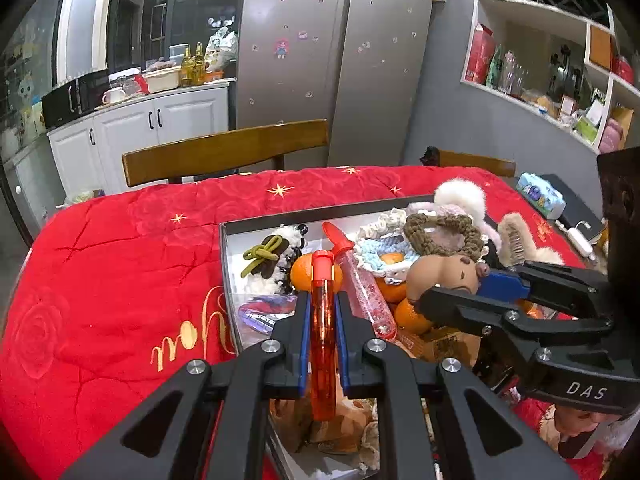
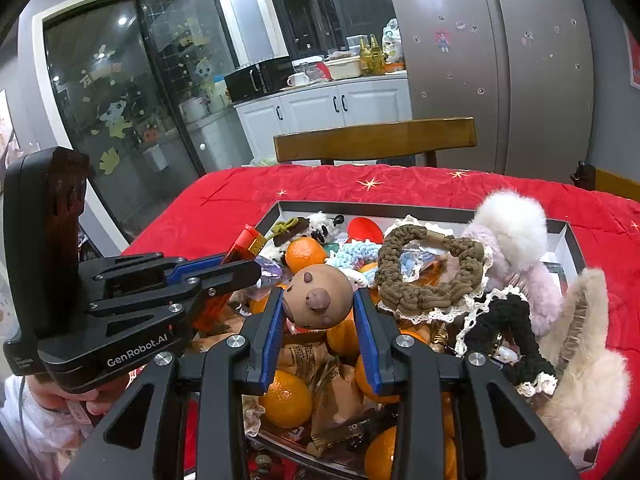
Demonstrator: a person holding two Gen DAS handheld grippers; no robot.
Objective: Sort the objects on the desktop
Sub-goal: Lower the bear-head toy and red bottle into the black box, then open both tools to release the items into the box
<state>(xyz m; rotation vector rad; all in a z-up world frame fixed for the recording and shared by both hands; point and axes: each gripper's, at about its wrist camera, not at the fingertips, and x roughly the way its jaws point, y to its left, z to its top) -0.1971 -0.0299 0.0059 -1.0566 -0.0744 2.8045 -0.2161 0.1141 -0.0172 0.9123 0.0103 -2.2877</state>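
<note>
Gripping an orange tube [image 1: 322, 320], the left tool [image 1: 322, 276] is clamped; the right tool [image 2: 320, 300] clamps a brown toy [image 2: 318, 296].

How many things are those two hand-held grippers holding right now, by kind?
Translucent orange plastic tube, in the left hand-held gripper: 1
Brown rounded animal toy, in the right hand-held gripper: 1
Total: 2

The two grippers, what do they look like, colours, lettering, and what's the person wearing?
Both are black plastic two-finger tools with angular cut-out linkages, silver round screw heads and blue ribbed pads inside the fingers. The left gripper has white "GenRobot.AI" lettering on its body, seen from the right wrist view. The right gripper shows white "DAS" on its side. A white sleeve shows below the left tool.
</note>
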